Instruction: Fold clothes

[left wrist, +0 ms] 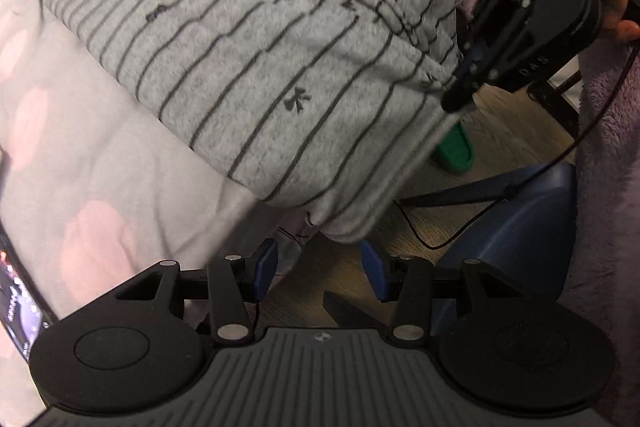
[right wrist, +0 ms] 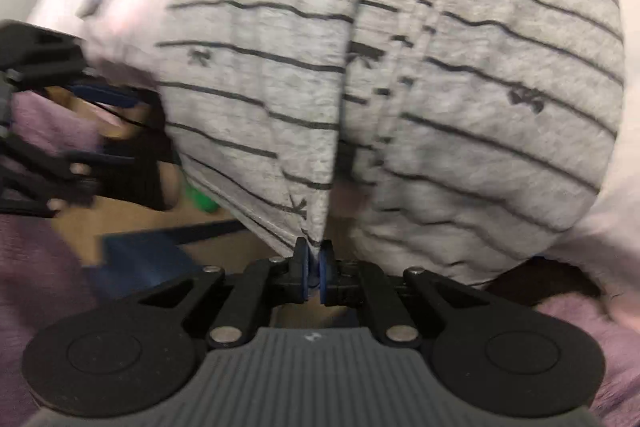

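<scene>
Grey striped garment (left wrist: pixel 256 39) is lying on the bed (left wrist: pixel 80 155), hem overhanging. Right gripper (right wrist: pixel 314 267) is pinching one hem corner; left gripper (left wrist: pixel 318 269) is hanging open-fingered, needing the other corner pinched level.

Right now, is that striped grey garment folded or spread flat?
Folded: the garment lies doubled on the bed, layers overlapping along a seam, one corner pinched in the right gripper.
</scene>
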Demonstrator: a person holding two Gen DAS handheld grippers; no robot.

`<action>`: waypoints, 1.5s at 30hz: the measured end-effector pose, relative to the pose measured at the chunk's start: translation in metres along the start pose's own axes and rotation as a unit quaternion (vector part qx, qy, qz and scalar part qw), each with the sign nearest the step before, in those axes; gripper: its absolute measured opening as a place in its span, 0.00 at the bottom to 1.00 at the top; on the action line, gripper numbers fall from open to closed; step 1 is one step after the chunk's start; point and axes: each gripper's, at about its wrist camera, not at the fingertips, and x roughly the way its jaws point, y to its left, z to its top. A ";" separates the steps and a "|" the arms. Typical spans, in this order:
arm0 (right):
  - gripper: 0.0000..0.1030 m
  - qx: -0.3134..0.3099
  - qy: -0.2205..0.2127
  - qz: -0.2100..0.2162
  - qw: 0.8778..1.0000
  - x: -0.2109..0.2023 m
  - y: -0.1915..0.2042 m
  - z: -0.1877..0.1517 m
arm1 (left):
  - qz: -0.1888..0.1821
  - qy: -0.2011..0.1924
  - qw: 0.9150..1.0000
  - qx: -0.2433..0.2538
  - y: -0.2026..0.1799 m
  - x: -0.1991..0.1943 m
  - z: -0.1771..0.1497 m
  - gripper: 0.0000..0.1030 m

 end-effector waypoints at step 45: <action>0.26 -0.010 -0.134 -0.025 0.991 -0.053 0.030 0.006 | -0.053 -0.078 0.976 -0.195 0.065 -0.058 -0.004 0.13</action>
